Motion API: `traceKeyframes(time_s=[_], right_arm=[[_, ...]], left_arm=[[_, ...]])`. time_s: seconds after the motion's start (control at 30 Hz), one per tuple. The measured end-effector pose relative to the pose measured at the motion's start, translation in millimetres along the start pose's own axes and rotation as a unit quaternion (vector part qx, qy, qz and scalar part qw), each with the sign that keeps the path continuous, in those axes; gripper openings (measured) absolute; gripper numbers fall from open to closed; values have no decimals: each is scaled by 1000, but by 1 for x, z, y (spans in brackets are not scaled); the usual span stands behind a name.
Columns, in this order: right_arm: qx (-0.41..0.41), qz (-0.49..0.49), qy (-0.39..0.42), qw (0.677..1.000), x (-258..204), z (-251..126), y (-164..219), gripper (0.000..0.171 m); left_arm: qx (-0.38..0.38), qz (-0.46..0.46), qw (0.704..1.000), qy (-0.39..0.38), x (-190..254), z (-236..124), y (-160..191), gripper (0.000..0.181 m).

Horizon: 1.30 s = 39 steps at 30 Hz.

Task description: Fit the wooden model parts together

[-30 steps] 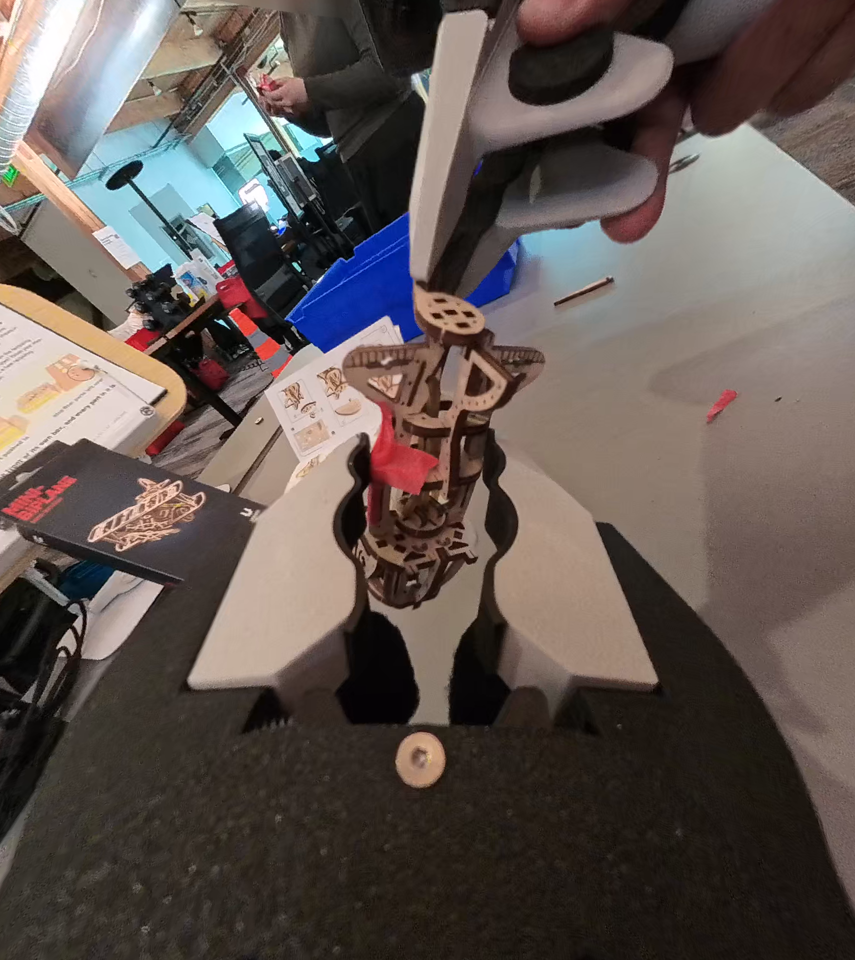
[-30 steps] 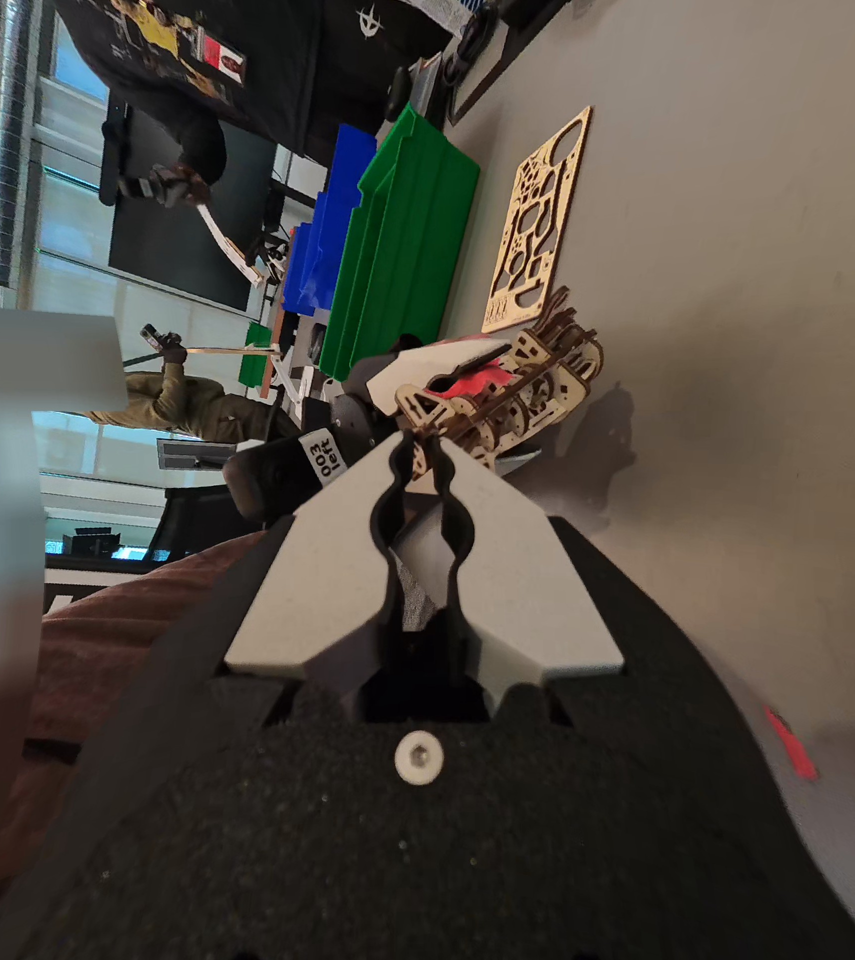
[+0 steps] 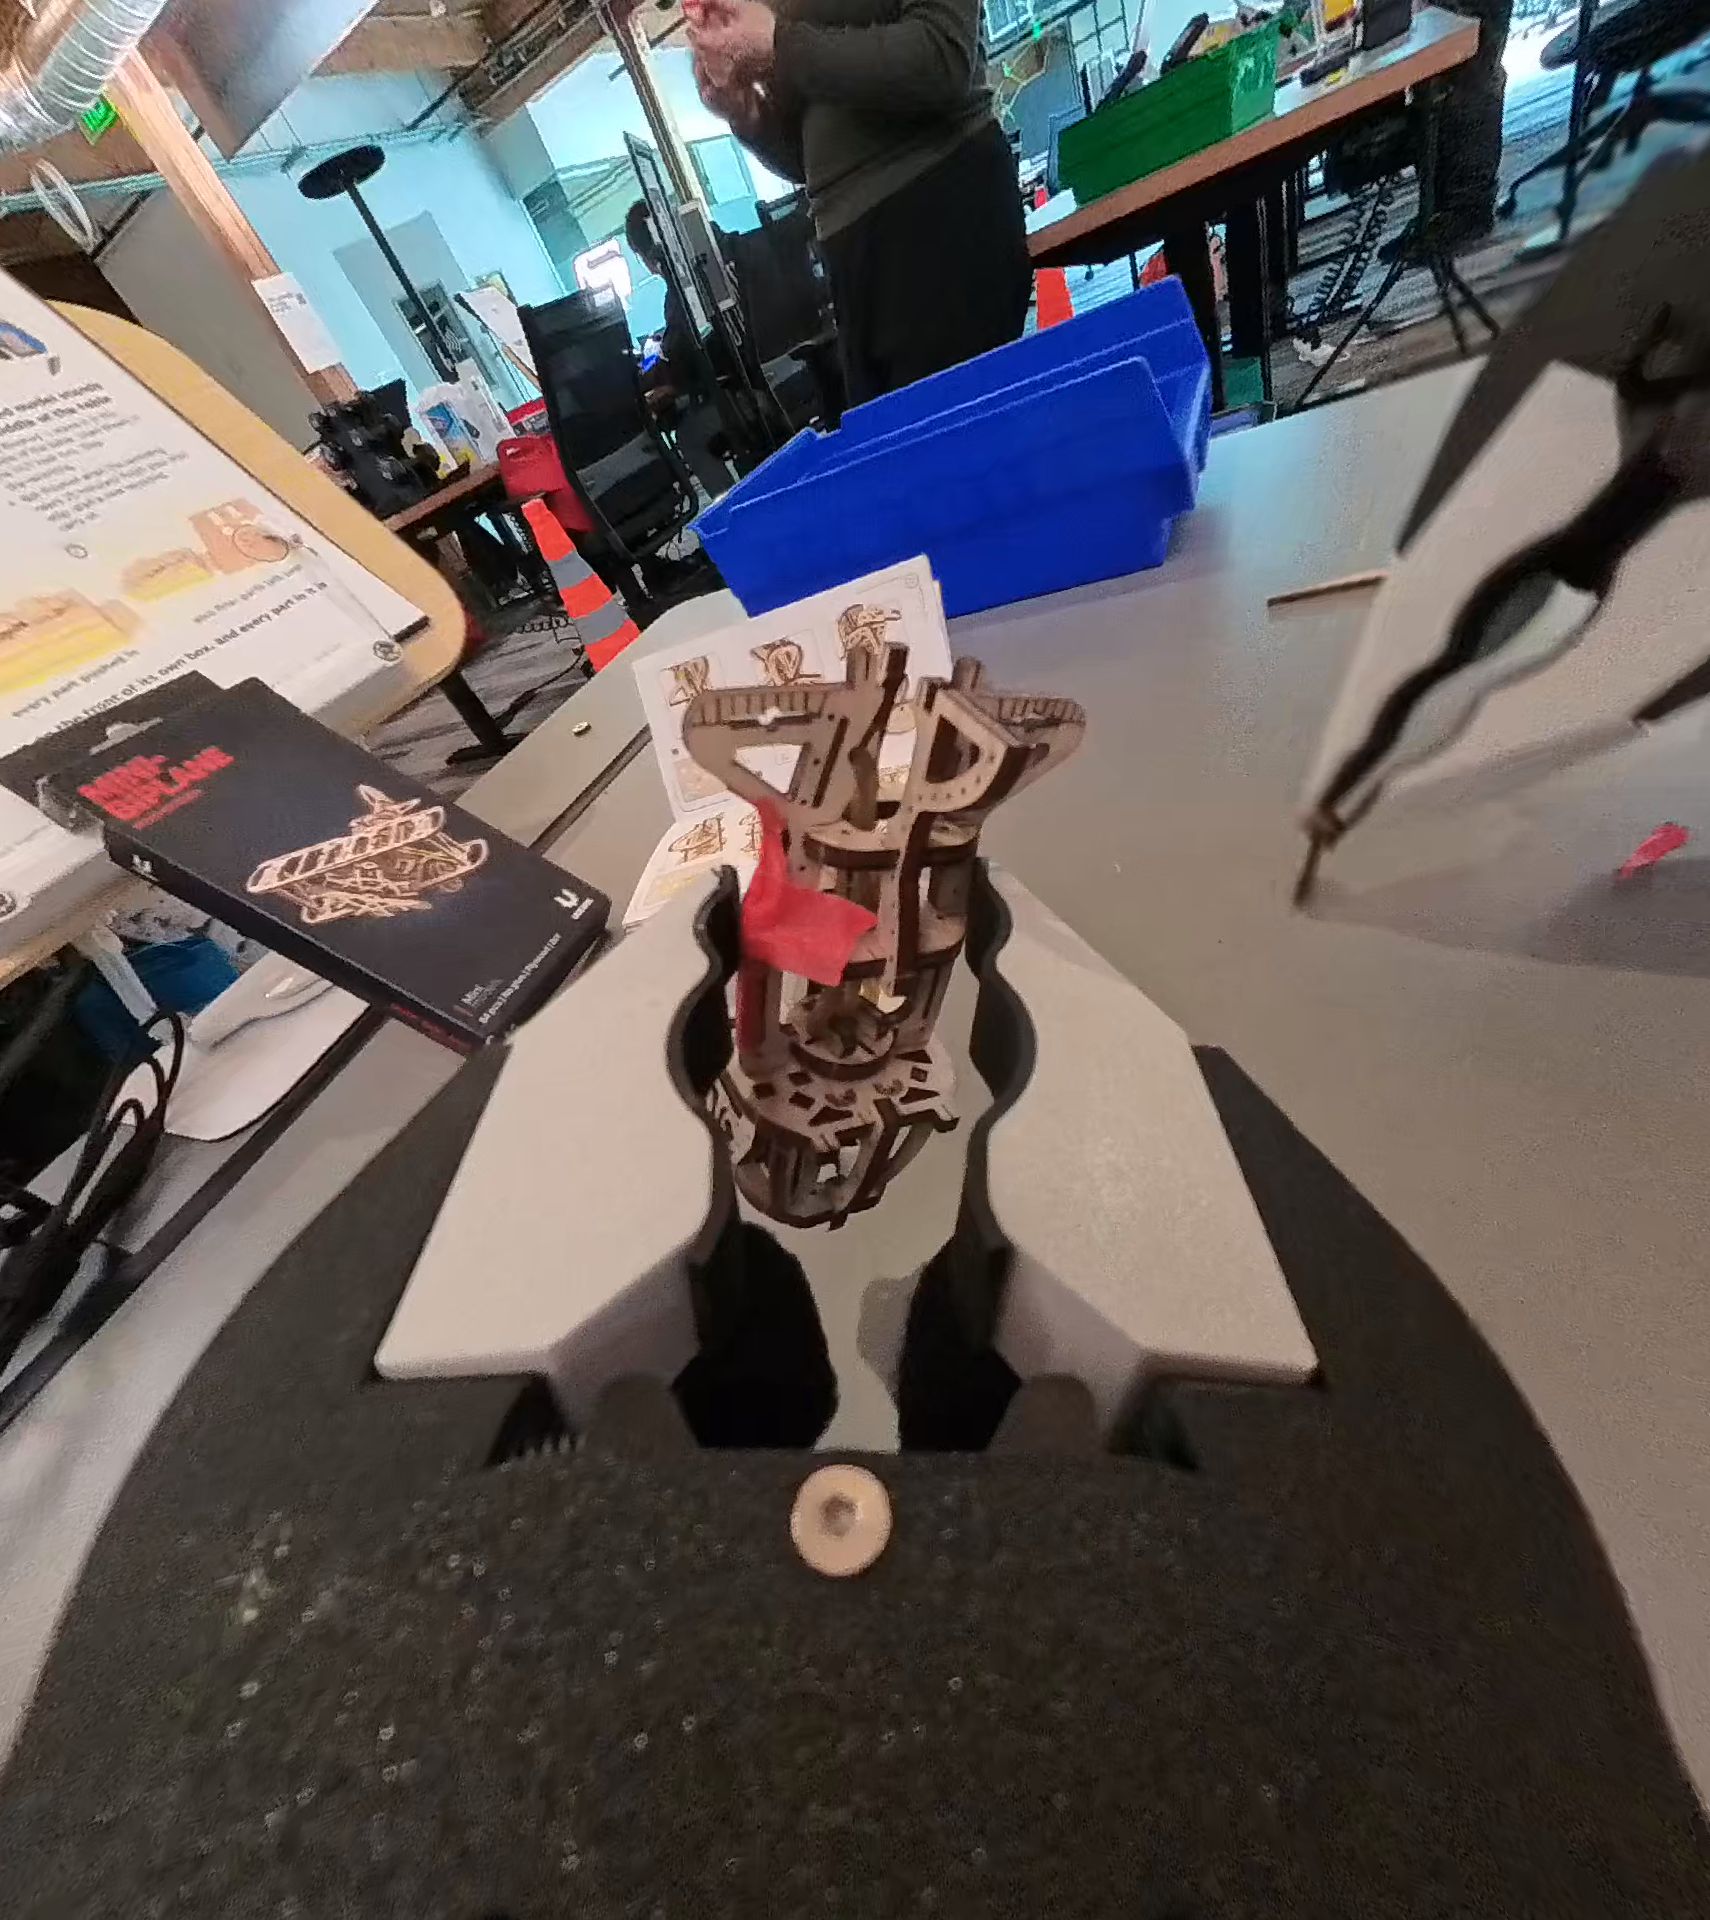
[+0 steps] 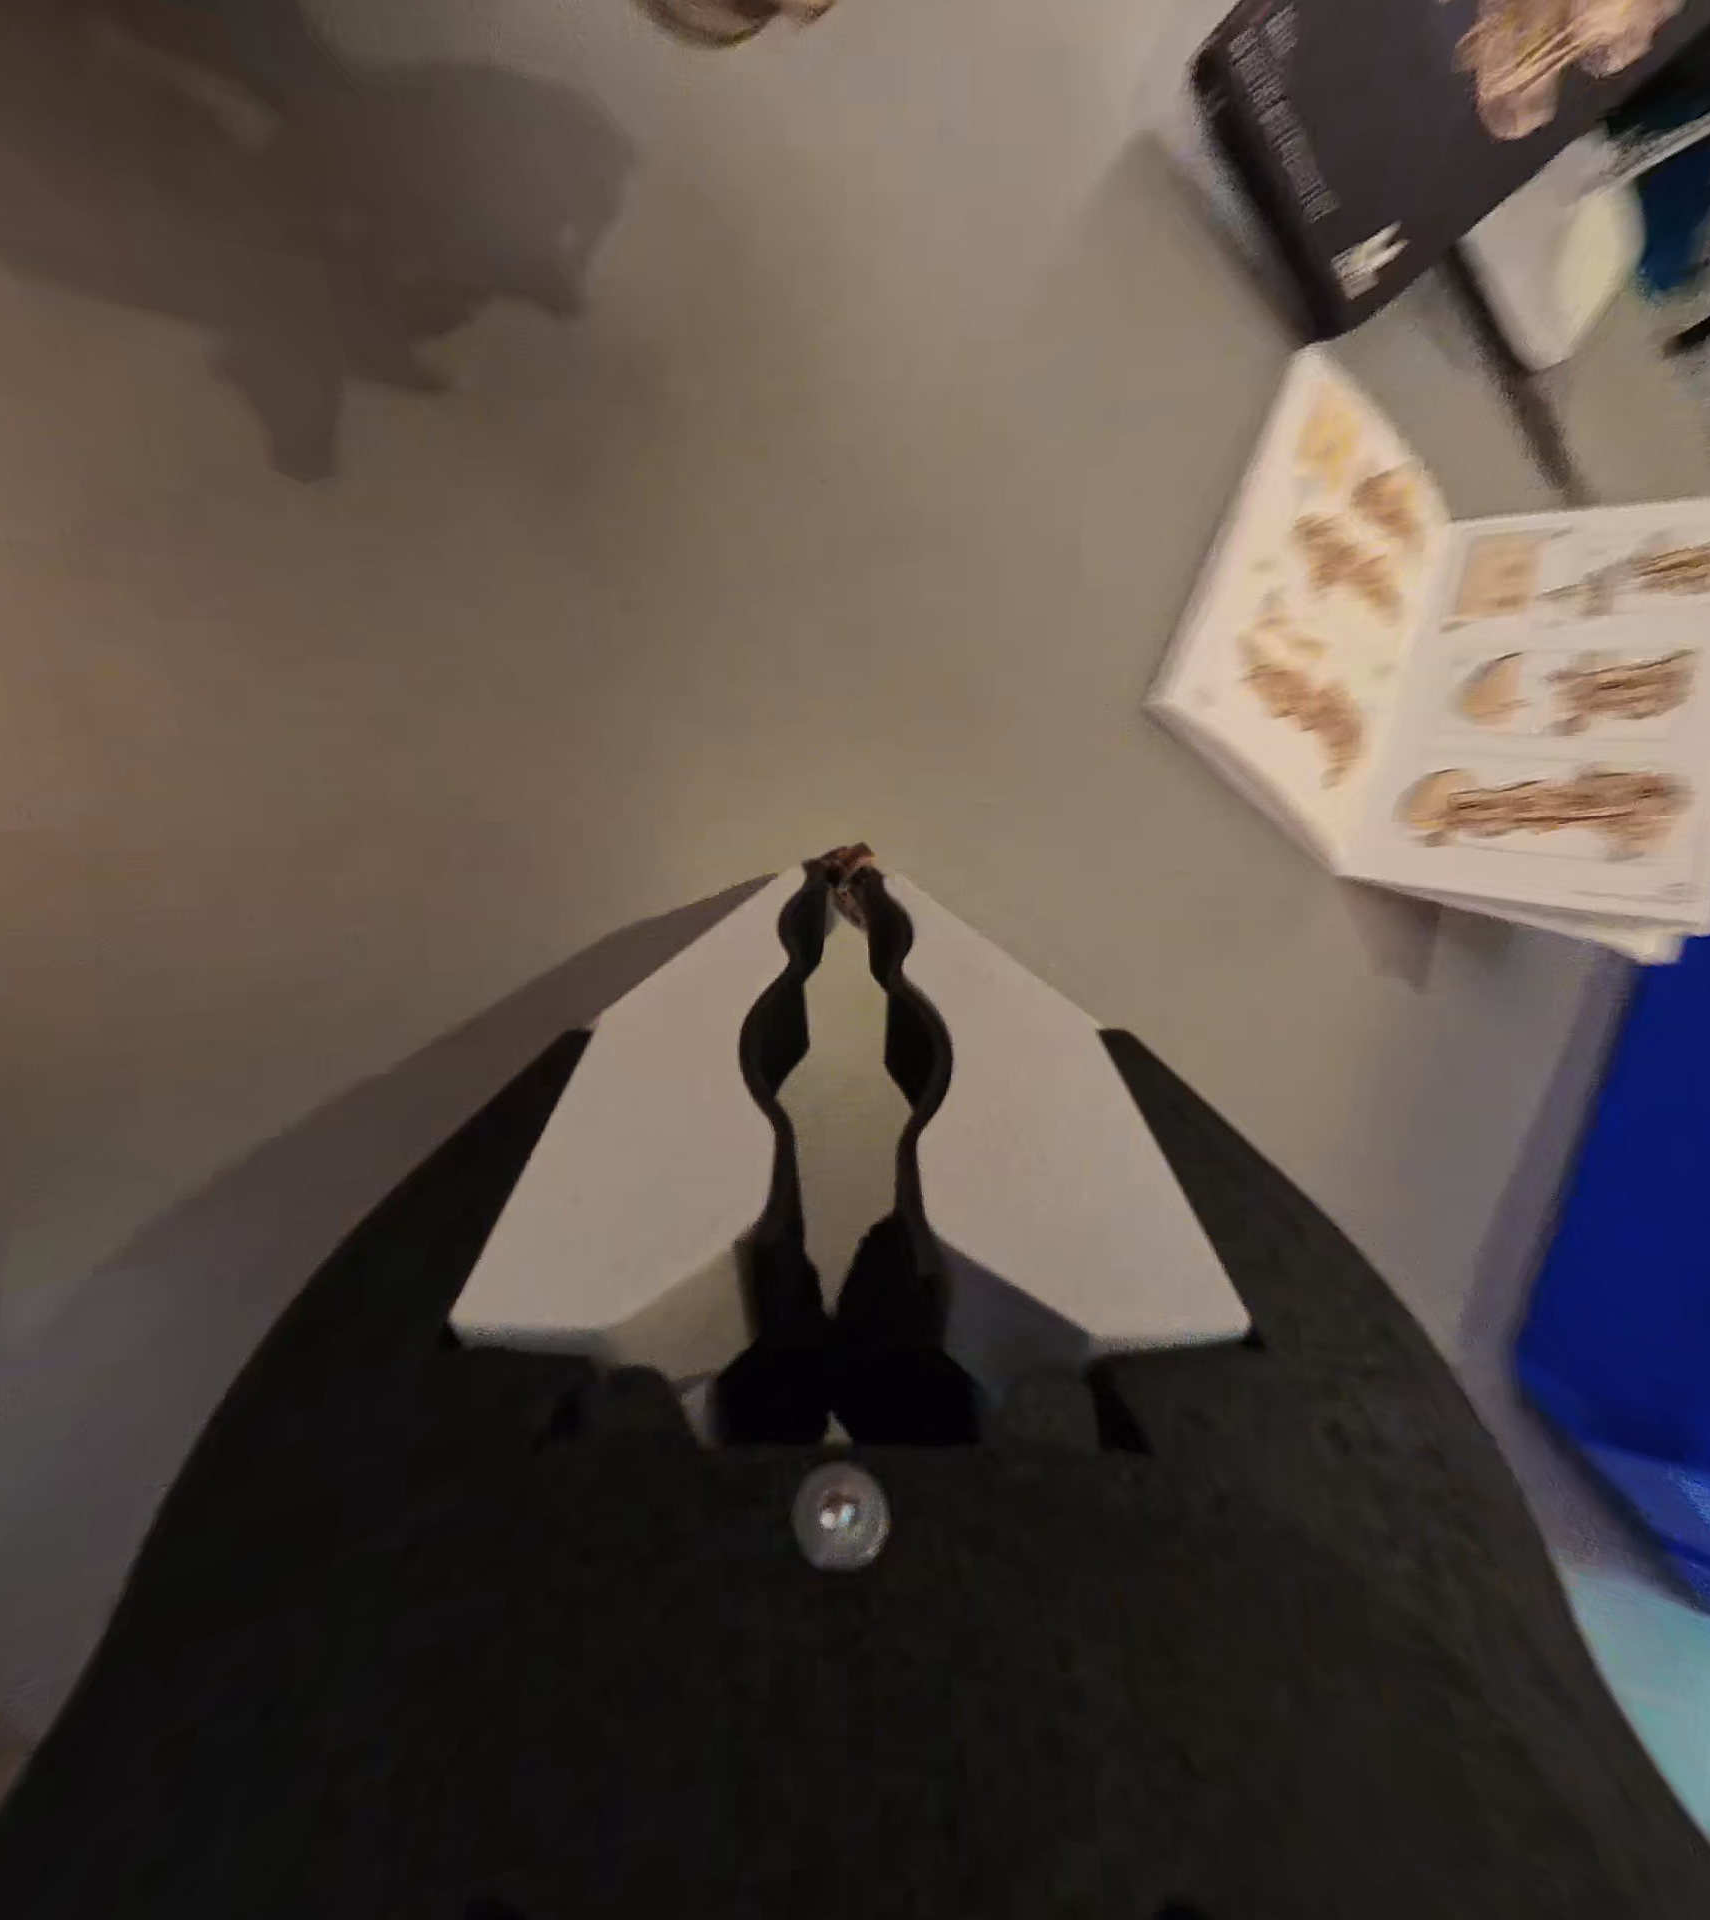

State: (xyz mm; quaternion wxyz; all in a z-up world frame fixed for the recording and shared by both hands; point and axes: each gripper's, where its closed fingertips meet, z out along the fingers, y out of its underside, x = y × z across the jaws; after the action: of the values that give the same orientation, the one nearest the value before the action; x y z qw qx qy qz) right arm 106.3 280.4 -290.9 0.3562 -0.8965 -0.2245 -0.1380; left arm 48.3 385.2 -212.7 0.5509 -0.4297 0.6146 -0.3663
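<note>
My left gripper (image 3: 856, 894) is shut on the wooden model (image 3: 851, 997) and holds it upright above the grey table (image 3: 1350, 1091). A red tape scrap (image 3: 799, 920) hangs on the model's left side. My right gripper (image 3: 1313, 831) hovers to the model's right, apart from it. In the blurred right wrist view it (image 4: 843, 883) points down at the table and is shut on a small wooden part (image 4: 843, 860) at its tips. That part shows edge-on in the left wrist view (image 3: 1306, 868).
A blue bin (image 3: 986, 488) stands behind the model, with an open instruction booklet (image 3: 830, 634) before it. A black box (image 3: 331, 862) overhangs the left table edge. A red scrap (image 3: 1651, 847) and a thin stick (image 3: 1324, 589) lie at the right. A person (image 3: 892, 156) stands behind. Tip to tip, the grippers are about 15 centimeters apart.
My right gripper has pulled away from the top of the model to the right, still holding the small wooden part, and now points down at the table. The left gripper keeps the model.
</note>
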Motion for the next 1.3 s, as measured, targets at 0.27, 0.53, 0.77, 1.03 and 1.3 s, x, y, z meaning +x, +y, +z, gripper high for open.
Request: traceKeyframes(time_s=[0.27,0.53,0.77,1.03,1.3], right_arm=[[14,155,-167,974,-50,-21,13,14],[142,207,-159,955,-28,-41,-26,31],[321,398,-322,797,-4,-70,-103,49],[281,610,-593,443,-17,-106,-134,59],[264,571,-687,364,-19,-144,-147,60]], left_arm=[[6,-24,1000,18,4,0,-1,41],[60,-82,993,66,15,-6,-21,41],[264,-328,887,188,11,-41,-100,41],[233,5,963,135,59,-50,-138,41],[208,244,944,82,102,-47,-158,41]])
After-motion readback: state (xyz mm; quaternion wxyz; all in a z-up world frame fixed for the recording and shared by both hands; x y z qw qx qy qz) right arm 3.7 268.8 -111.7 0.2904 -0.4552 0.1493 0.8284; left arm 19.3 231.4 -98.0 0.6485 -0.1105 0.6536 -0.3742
